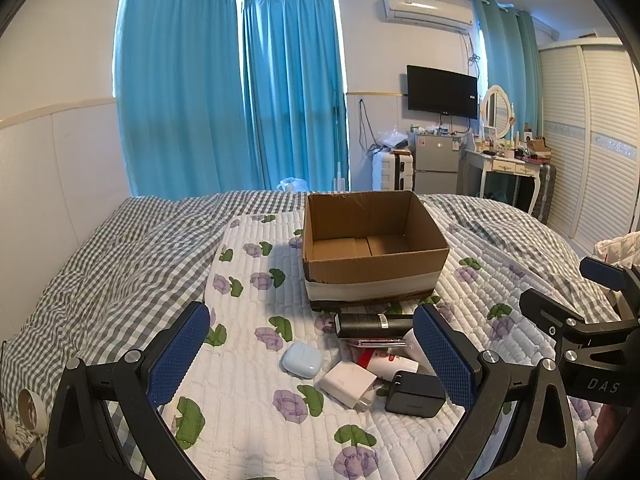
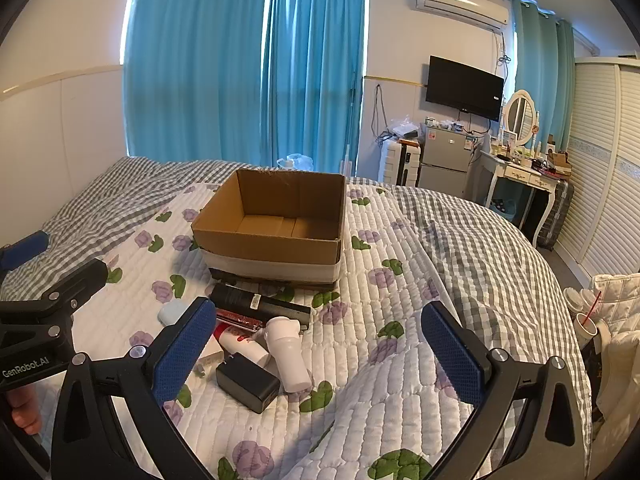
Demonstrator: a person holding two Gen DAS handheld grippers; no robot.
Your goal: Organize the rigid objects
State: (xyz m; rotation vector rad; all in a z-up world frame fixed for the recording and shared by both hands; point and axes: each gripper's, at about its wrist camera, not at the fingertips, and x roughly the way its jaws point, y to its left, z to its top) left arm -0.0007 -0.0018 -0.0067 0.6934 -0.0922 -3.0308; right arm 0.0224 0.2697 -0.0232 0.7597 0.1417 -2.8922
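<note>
Left wrist view: both grippers (image 1: 311, 354) (image 2: 319, 342) wide apart, holding nothing, poised over clutter (image 1: 376, 364) awaiting the empty box (image 1: 374, 246).

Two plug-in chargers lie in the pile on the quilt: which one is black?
The black rectangular charger nearest the camera, prongs at its upper left. The white square charger lies immediately left of it in the left wrist view, next to the pale blue earbud case.

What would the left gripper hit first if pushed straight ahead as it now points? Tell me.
Probably the pale blue earbud case, low between the open left gripper fingers, with the white charger just beside it. Depth is uncertain; a higher path could reach the cardboard box.
</note>
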